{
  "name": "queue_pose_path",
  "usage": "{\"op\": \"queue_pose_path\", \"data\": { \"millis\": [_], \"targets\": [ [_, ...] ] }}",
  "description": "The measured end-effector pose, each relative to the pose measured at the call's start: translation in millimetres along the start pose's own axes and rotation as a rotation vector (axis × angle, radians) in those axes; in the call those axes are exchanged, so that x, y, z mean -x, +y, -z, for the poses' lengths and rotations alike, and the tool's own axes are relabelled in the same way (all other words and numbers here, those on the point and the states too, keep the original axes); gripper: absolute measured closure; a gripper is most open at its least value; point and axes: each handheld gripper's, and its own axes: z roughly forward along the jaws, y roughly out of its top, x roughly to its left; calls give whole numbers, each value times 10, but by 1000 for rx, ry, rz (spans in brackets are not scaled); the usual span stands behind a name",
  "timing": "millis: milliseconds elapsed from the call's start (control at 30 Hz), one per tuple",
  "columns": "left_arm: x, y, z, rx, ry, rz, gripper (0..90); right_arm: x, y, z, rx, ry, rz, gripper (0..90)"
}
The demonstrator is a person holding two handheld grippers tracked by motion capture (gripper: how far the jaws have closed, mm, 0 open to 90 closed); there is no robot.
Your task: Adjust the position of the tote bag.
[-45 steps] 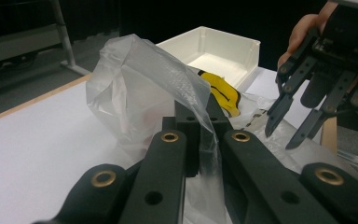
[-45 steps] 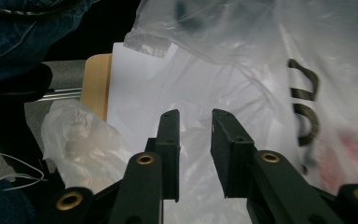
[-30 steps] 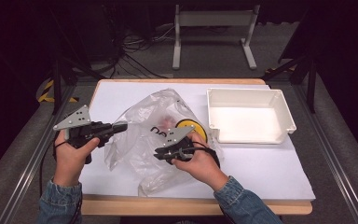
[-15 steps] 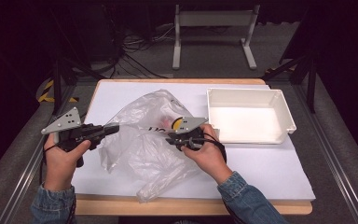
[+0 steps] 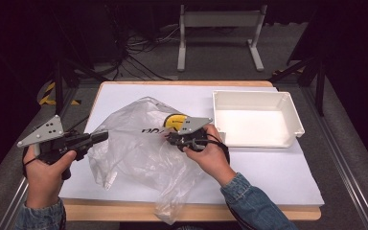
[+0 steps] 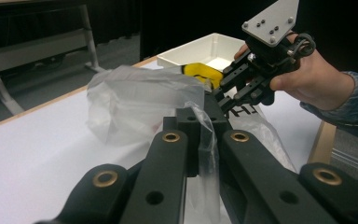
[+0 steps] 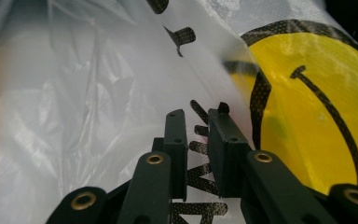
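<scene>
White table (image 5: 278,167), dark, perhaps cluttered room

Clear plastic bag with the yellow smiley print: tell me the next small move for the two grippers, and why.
Probably draw the grippers slightly further apart to open the bag's mouth. The left gripper is shut on a fold of the clear plastic bag with the yellow smiley print, and the right gripper pinches the film beside the print, yet the bag sags crumpled on the white table.

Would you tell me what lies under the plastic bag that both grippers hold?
Under the plastic bag lies the white table sheet, visible through the film. Where the yellow smiley print and crumpled folds cover it, nothing beneath can be made out.
</scene>
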Motion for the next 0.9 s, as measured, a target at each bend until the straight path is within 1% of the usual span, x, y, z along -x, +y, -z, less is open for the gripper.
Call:
{"op": "queue_pose_path", "data": {
  "millis": [133, 200, 267, 367, 467, 567, 633, 667, 700, 733, 800, 900],
  "targets": [
    [-19, -2, -49, 9, -4, 7, 898, 47, 5, 26, 20, -26, -8, 778],
    [-42, -7, -84, 15, 1, 17, 891, 83, 1, 35, 26, -43, -16, 778],
    [-73, -11, -126, 22, 10, 19, 864, 122, -3, 40, 28, -61, -23, 778],
    [-118, -26, -202, 8, 14, 24, 857, 181, -8, 34, 22, -81, -31, 774],
    [-156, -43, -266, 9, 14, 30, 856, 222, -8, 21, 20, -99, -33, 767],
    [-192, -60, -329, 13, 17, 33, 855, 259, -10, 7, 12, -116, -27, 753],
    [-217, -72, -366, 18, 21, 34, 843, 298, -17, -6, 1, -139, -17, 746],
    [-245, -90, -410, 25, 27, 45, 836, 317, -20, -10, -2, -144, -18, 745],
    [-262, -95, -427, 27, 27, 41, 834, 335, -23, -13, -3, -151, -20, 744],
    [-279, -109, -459, 32, 30, 52, 830, 350, -24, -15, -6, -156, -22, 744],
    [-296, -121, -484, 33, 36, 56, 804, 376, -28, -18, -11, -164, -22, 742],
    [-361, -178, -574, 31, 50, 77, 781, 440, -45, -42, -31, -189, -27, 734]
  ]
}}
